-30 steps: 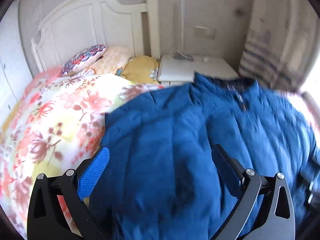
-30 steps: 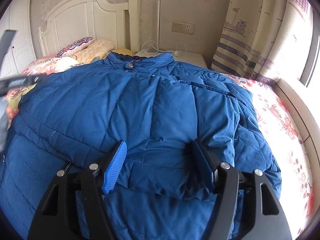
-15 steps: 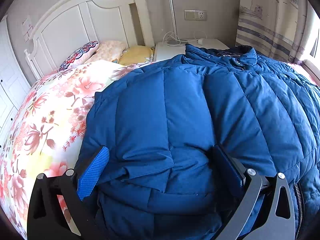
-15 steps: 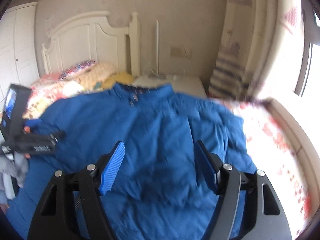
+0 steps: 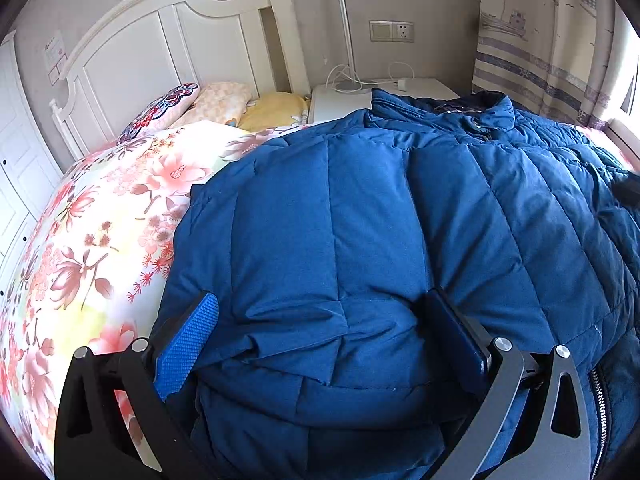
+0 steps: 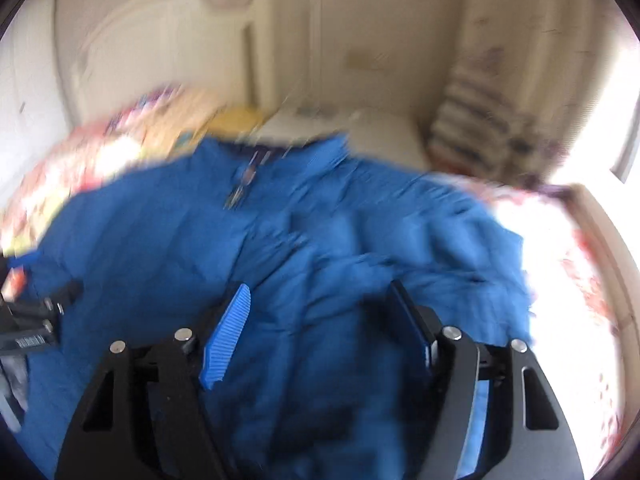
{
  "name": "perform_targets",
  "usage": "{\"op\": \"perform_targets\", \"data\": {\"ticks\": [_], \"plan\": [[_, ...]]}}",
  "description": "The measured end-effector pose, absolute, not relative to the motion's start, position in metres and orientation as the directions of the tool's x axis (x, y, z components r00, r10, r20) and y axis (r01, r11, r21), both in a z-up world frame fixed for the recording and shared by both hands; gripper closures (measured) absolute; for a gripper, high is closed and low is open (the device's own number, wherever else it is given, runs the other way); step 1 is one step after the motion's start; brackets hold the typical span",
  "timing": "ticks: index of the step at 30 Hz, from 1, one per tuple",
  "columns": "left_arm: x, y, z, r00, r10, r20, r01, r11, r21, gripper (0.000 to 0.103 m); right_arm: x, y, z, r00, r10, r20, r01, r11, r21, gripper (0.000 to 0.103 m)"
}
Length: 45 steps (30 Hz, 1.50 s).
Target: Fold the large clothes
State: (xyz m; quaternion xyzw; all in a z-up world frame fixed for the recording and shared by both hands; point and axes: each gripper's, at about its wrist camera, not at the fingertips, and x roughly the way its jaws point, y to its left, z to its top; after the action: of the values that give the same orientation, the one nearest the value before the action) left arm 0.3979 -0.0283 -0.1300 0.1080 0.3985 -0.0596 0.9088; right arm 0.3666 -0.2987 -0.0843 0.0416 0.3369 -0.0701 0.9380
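Nearest us, the left gripper [image 5: 320, 336] stands with its jaws wide, a bulging quilted fold of the blue down jacket [image 5: 380, 216] filling the gap between the blue pads; whether the pads actually press on that fold we cannot tell. The right gripper [image 6: 320, 328] is likewise spread, hanging over the jacket [image 6: 280, 248] with fabric seen between its fingers, apparently below them rather than pinched, though that view is badly blurred. The jacket is a deep blue puffer with stitched panels, lying spread across the bed, a zipper [image 5: 598, 396] showing at its lower right edge and its collar [image 5: 452, 106] toward the headboard end. Left of it we see the floral duvet [image 5: 100, 232]. Farther off lie the pillows [image 5: 208, 104], then the white headboard [image 5: 168, 44], the nightstand [image 5: 400, 88] and the patterned curtain [image 5: 536, 48].
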Motion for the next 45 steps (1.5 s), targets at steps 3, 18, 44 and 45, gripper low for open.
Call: {"op": "perform_targets", "data": {"ticks": [3, 18, 44, 45], "plan": [[0.398, -0.028, -0.13, 0.675, -0.022, -0.738, 0.194, 0.97, 0.149, 0.004, 0.37, -0.313, -0.105, 0.711, -0.153, -0.687, 0.199, 0.98, -0.012, 0.032], [0.385, -0.024, -0.118, 0.664, 0.011, -0.748, 0.152, 0.977, 0.149, 0.005, 0.348, -0.316, -0.09, 0.723, -0.06, -0.688, 0.173, 0.98, 0.096, 0.021], [0.272, 0.043, -0.132, 0.602, -0.061, -0.796, 0.066, 0.997, -0.027, 0.004, 0.231, -0.328, -0.121, 0.627, -0.052, -0.778, 0.134, 0.99, 0.042, 0.01], [0.262, 0.037, -0.125, 0.642, -0.009, -0.767, 0.054, 0.998, 0.033, 0.005, 0.224, -0.321, -0.114, 0.649, -0.042, -0.76, 0.119, 0.992, 0.047, 0.01]]}}
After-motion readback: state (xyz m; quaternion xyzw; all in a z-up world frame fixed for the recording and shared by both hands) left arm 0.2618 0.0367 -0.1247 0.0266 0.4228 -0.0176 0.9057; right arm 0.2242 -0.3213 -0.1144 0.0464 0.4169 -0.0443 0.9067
